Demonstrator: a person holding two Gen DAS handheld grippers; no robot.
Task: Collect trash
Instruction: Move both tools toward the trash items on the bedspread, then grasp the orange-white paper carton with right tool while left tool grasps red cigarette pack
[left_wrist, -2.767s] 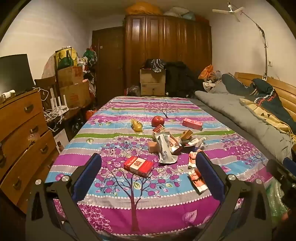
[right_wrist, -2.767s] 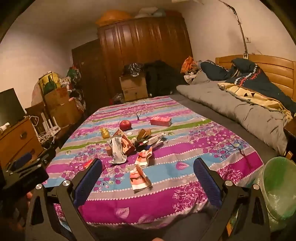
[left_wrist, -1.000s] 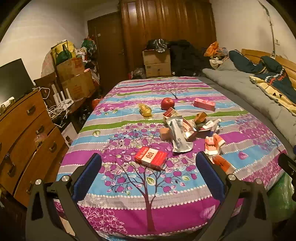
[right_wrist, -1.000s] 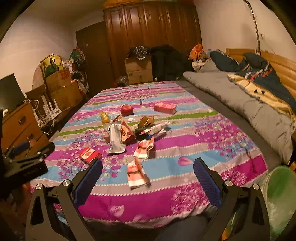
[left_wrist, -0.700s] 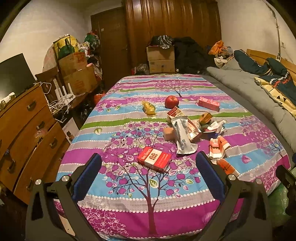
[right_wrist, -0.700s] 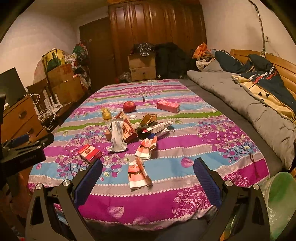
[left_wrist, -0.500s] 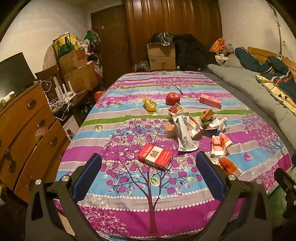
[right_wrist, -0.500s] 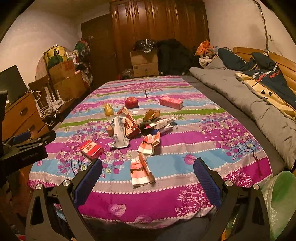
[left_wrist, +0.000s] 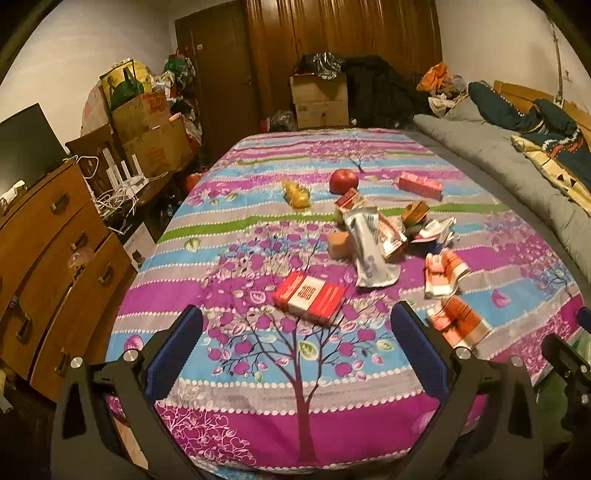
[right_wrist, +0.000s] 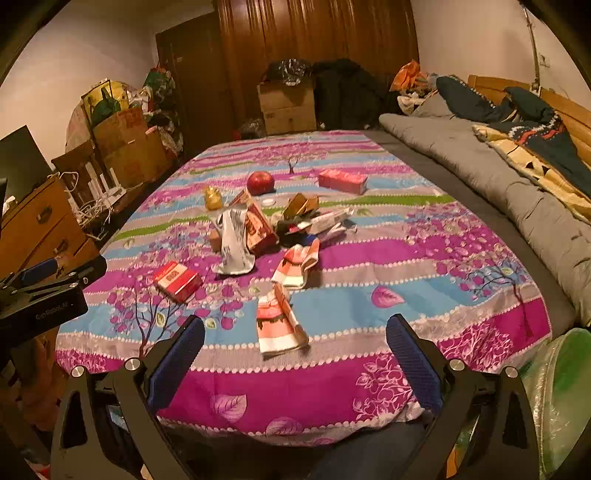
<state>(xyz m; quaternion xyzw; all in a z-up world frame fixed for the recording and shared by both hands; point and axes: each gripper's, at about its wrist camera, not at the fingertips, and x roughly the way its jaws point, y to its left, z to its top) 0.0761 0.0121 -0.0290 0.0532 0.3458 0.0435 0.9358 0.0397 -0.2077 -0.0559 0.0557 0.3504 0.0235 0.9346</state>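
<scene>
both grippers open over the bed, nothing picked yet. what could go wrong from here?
1. The apple sits right behind the wrapper pile; a sweep could take it as trash or set it rolling.
2. The flat wrapper lies flush on the soft bedspread; the right gripper may pinch cloth along with it.
3. The left gripper faces the red pack, which could slide instead of seating.

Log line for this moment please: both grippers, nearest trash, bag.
left hand-held gripper: open, empty | right hand-held gripper: open, empty | nearest trash: flattened carton, red box | green bag: beside bed corner
</scene>
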